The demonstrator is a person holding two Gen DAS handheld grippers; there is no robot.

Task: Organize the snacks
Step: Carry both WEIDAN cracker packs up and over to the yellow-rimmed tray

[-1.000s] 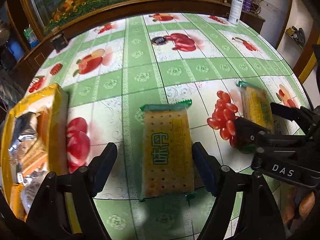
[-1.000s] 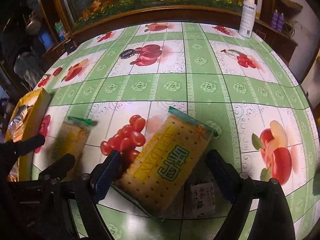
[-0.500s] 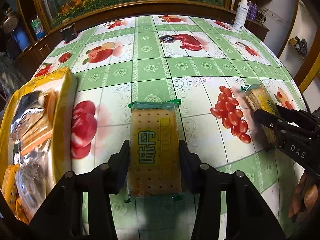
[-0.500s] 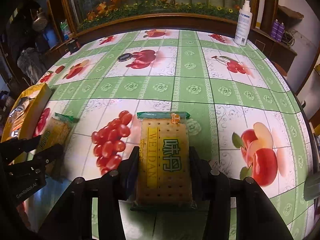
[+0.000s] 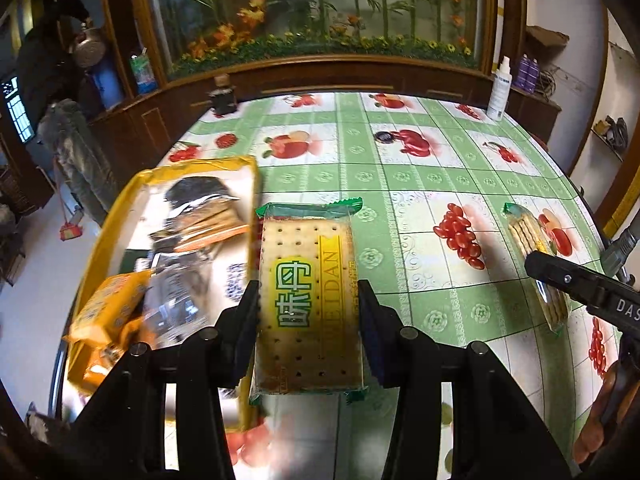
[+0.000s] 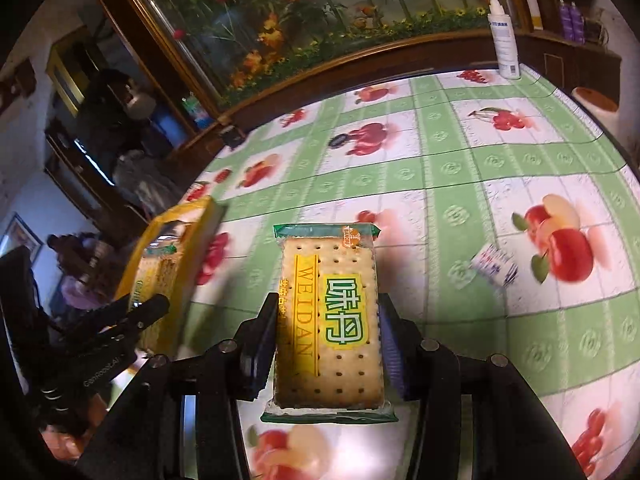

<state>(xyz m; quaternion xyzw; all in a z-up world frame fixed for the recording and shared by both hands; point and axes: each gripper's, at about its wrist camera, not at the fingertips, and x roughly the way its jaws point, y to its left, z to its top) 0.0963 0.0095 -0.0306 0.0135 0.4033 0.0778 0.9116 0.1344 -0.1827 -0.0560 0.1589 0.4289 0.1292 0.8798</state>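
Observation:
My left gripper (image 5: 307,312) is shut on a Weidan cracker pack (image 5: 308,300) and holds it in the air beside the right rim of the yellow snack box (image 5: 168,172), which holds several snack packets. My right gripper (image 6: 327,336) is shut on a second Weidan cracker pack (image 6: 328,320), lifted above the table. The right gripper and its pack (image 5: 536,264) show edge-on at the right of the left wrist view. The left gripper with its pack (image 6: 156,280) shows at the left of the right wrist view, in front of the yellow box (image 6: 200,216).
The table has a green and white fruit-print cloth (image 5: 400,184). A white spray bottle (image 5: 499,88) and a small dark jar (image 5: 222,96) stand at its far edge. A small white and blue packet (image 6: 494,266) lies on the cloth. A wooden cabinet with a fish tank stands behind.
Both grippers closed on their cracker packs and lifted them off the table. The left one has moved left to the yellow box; the right one has also swung left.

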